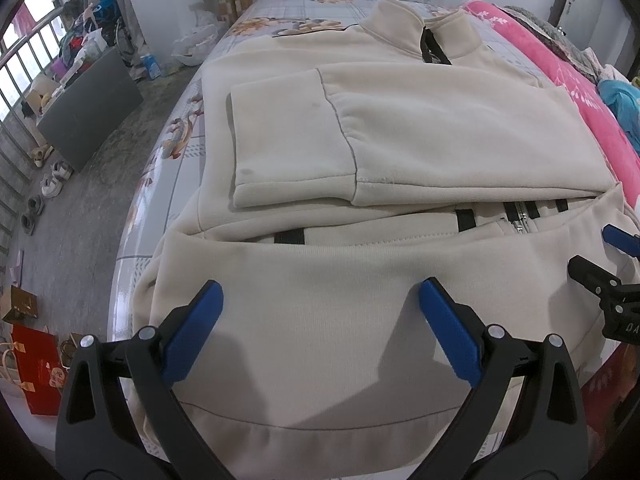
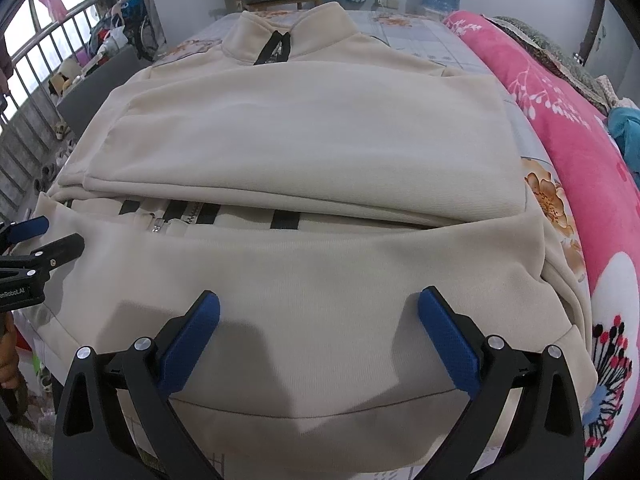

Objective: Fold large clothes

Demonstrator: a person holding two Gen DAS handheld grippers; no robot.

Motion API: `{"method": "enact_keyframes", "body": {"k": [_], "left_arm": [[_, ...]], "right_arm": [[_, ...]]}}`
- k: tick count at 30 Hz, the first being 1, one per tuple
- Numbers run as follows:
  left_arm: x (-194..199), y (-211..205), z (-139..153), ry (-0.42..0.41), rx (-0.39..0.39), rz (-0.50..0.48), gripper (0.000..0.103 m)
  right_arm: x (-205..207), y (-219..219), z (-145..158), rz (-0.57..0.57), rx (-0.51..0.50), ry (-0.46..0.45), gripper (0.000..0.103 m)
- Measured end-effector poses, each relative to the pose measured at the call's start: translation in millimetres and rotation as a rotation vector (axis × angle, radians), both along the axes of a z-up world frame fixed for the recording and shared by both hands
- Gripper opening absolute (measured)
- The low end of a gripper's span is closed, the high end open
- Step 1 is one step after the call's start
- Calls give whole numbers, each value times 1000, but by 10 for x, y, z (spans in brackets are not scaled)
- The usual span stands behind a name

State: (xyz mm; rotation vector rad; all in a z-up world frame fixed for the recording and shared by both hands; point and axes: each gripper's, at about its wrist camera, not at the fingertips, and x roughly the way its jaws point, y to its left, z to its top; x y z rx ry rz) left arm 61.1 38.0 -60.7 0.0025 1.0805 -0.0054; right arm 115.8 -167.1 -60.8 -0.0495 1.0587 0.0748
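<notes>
Your cream fleece jacket [image 1: 400, 132] lies flat across the bed [image 1: 256, 16], collar toward the far end and hem hanging at the near edge. Both sleeves are already folded in across the chest, and the lower body is turned up so its fold line sits just below the black-striped zipper [image 2: 160, 224].

Judge it as thick, soft and limp: it looks fairly heavy for cloth, it will sag between two hold points, and the stacked layers can slide on each other if you pinch only the top one. Take hold near the two near corners of the hem panel, biting through all the layers, one gripper on each side, so the fold lifts evenly.

Your left gripper [image 1: 320, 312] hovers over the left half of the near panel with its jaws wide apart, holding nothing; whether its pads [image 1: 192, 332] brush the cloth, you cannot tell. Your right gripper [image 2: 318, 320] is the same over the right half, spread wide and empty.

A pink floral quilt [image 2: 580, 152] runs along the bed's right edge, just beside the jacket.
</notes>
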Motion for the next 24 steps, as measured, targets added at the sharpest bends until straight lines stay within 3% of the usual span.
{"method": "enact_keyframes", "body": {"k": [17, 24], "left_arm": [[-11, 16, 28, -16, 19, -51, 96], [-50, 187, 330, -107, 13, -59, 96]], "right_arm": [[12, 4, -10, 16, -5, 4, 97], [11, 2, -9, 20, -6, -2, 97]]}}
